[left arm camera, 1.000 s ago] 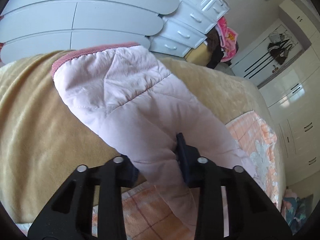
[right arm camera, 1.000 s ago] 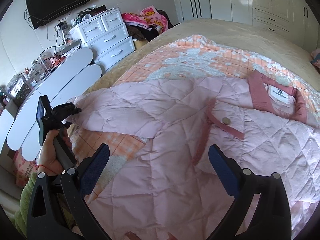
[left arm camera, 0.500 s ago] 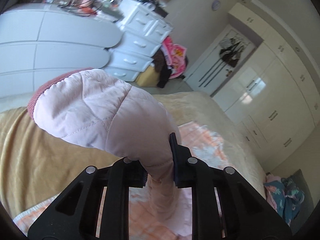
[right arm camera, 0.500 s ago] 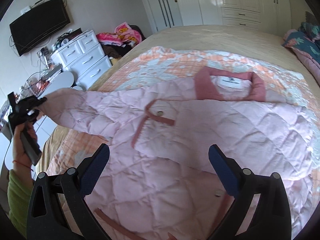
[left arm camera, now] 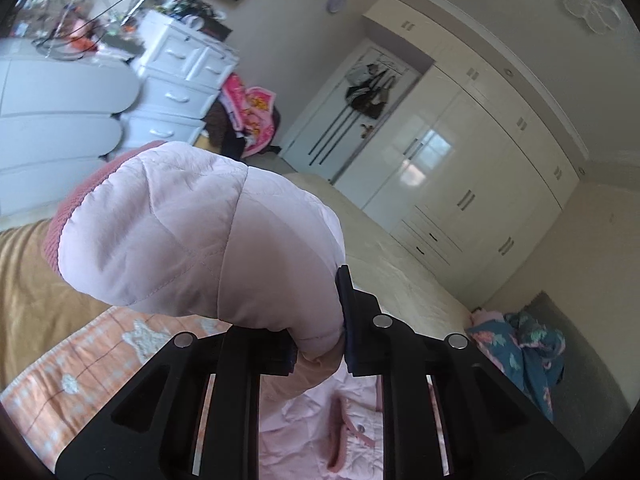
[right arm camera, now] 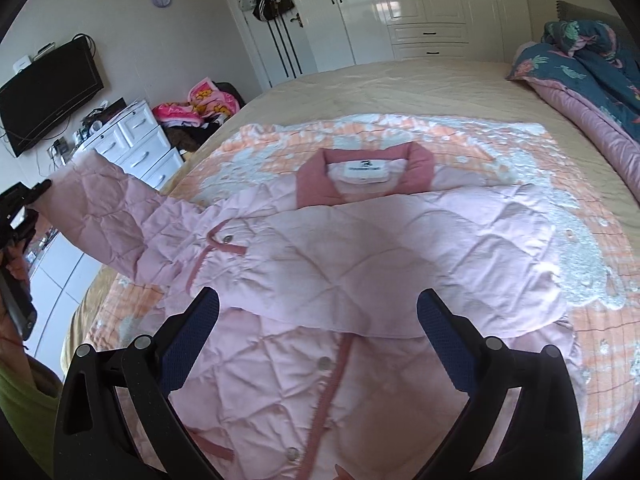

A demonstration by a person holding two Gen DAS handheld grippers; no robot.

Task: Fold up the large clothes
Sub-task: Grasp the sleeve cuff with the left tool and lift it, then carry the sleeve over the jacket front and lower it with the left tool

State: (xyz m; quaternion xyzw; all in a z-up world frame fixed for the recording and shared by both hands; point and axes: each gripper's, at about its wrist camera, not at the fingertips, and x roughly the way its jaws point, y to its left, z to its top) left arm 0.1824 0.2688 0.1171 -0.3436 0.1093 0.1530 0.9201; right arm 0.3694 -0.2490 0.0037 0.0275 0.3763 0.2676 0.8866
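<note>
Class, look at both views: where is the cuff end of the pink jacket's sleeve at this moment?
The sleeve is lifted off the bed, clamped near its cuff in the left gripper. In the right wrist view it stretches to the far left, above the bed's edge, beside the white drawers.

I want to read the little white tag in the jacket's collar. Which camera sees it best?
The right wrist view: the white tag faces the camera inside the dark pink collar, though its print is too small to read. The left wrist view shows only the held sleeve, no tag.
</note>
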